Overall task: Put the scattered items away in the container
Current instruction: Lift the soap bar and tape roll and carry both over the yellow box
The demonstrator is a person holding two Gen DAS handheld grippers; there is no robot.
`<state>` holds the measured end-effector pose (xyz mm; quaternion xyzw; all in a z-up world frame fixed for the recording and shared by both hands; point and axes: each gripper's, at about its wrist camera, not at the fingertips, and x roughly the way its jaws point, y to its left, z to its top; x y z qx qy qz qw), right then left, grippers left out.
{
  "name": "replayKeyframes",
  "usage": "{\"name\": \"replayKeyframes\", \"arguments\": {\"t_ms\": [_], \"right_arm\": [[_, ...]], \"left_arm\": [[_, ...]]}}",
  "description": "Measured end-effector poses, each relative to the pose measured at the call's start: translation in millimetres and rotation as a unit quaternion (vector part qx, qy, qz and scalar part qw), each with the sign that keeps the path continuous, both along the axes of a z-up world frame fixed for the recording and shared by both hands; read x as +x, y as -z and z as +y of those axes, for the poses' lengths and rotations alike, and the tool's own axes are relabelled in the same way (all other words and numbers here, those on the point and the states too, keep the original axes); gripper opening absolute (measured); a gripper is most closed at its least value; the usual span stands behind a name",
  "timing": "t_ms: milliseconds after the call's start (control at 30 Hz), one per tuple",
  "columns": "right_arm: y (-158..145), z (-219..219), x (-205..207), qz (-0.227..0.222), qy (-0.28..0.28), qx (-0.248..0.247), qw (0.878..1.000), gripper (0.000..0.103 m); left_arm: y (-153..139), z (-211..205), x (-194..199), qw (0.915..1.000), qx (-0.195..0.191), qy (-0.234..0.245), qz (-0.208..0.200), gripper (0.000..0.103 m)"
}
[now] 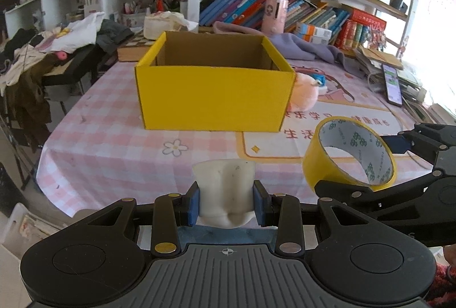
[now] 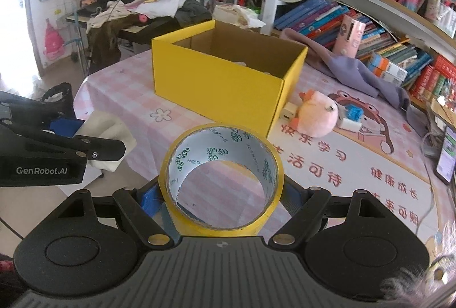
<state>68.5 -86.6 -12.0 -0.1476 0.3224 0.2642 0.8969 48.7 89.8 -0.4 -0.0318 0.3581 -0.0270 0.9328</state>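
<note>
Bookshelves crammed with coloured books line the back wall; heaped clothes on a side desk at left. Tabletop [image 1: 114,137] covered in a pink-and-white checked cloth with cartoon print and Chinese characters.

Open yellow cardboard box [image 1: 213,97] stands mid-tabletop, brown inside, some pale contents just visible over its rim in the right wrist view.

Left tongs [image 1: 226,204]: blue pads pinching a soft off-white squashy lump [image 1: 225,188], held above the near edge of the tabletop, short of the box.

Right tongs [image 2: 222,194]: spread wide and clamped on a roll of yellow adhesive tape [image 2: 222,179], its grey inner liner printed with green marks. Roll tilted, hole facing the camera, in the air in front of the box.

Still on the tabletop, beside the box's right side: pink plush chick [image 2: 316,117], touching or just beside a small cream block [image 2: 288,111]; small blue and white objects [image 2: 352,117] behind the chick. Lilac cloth [image 2: 356,71] lies further back. Smartphone [image 1: 392,84], screen lit, at the right edge.
</note>
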Motion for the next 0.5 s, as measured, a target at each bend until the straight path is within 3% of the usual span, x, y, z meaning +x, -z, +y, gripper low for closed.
{"name": "replayKeyframes", "arguments": {"t_ms": [233, 500], "right_arm": [[-15.0, 6.2, 29.7, -0.038, -0.011, 0.026, 0.999, 0.081], [-47.7, 19.1, 85.1, -0.098, -0.031, 0.047, 0.994, 0.081]], "left_arm": [[-20.3, 8.2, 26.8, 0.9991, 0.019, -0.009, -0.037, 0.035], [-48.4, 15.9, 82.7, 0.9954, 0.046, -0.006, -0.083, 0.035]]}}
